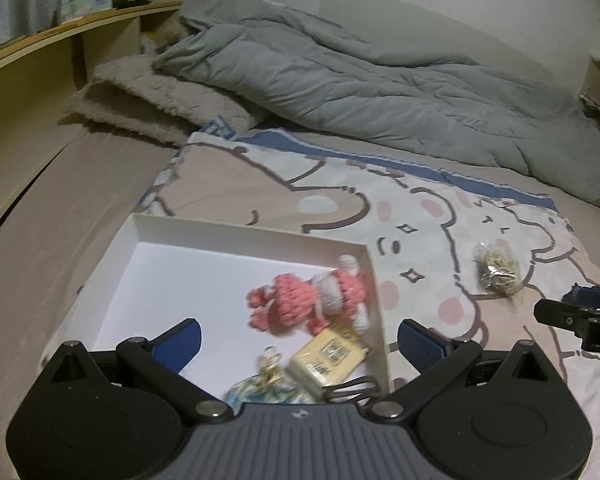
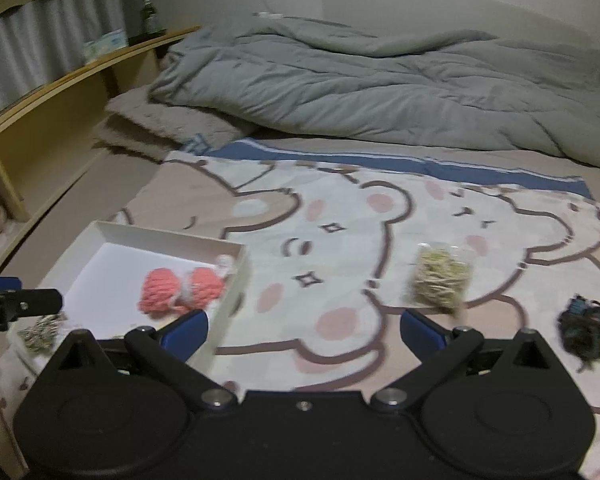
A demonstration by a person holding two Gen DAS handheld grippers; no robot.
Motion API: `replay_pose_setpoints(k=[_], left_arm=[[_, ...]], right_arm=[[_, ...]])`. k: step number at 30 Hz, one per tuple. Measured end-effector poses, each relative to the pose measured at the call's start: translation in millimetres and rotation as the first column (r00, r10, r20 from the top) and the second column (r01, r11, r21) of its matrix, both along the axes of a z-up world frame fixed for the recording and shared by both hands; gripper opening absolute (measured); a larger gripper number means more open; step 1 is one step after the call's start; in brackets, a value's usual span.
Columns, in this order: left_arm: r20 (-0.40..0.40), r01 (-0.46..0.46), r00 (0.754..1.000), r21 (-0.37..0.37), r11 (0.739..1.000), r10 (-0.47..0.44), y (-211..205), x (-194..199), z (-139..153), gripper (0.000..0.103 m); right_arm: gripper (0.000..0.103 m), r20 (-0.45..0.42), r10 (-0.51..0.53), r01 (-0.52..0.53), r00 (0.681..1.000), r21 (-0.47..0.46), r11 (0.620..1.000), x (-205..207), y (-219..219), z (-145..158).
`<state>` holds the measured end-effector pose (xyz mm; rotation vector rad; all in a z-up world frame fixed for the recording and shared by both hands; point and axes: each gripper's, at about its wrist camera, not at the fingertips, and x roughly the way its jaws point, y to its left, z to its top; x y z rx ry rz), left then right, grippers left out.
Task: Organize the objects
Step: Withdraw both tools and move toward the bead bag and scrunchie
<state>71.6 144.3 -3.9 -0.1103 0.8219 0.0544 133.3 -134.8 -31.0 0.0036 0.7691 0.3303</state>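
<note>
A white shallow box (image 1: 236,232) lies on the cartoon bear blanket (image 1: 420,216). In it lie a pink crocheted toy (image 1: 308,300), a yellow packet (image 1: 328,360), a blue-gold bagged trinket (image 1: 268,388) and a black wire clip (image 1: 352,390). My left gripper (image 1: 300,340) is open and empty above the box's near right corner. In the right wrist view the box (image 2: 172,240) and toy (image 2: 180,288) sit at the left. A clear bag of rubber bands (image 2: 440,280) lies just beyond my open, empty right gripper (image 2: 304,332). The bag also shows in the left wrist view (image 1: 496,272).
A dark tangle of hair ties (image 2: 588,328) lies on the blanket at the right. A grey duvet (image 1: 380,80) and beige fleece (image 1: 148,100) are heaped at the back. A wooden headboard shelf (image 1: 40,72) runs along the left. The other gripper (image 1: 580,320) shows at the right edge.
</note>
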Motion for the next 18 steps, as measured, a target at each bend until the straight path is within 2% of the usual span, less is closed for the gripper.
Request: replay_pose_setpoints(k=[9, 18], left_arm=[[0.012, 0.091, 0.996, -0.025, 0.996, -0.091, -51.5, 26.3, -4.6, 0.103], [0.007, 0.155, 0.988, -0.041, 0.987, -0.155, -102.5, 50.9, -16.2, 0.103]], right_arm=[[0.103, 0.001, -0.134, 0.134, 0.991, -0.017, 0.991, 8.7, -68.5, -3.0], [0.103, -0.001, -0.261, 0.261, 0.965, -0.006, 0.965, 10.1, -131.0, -5.7]])
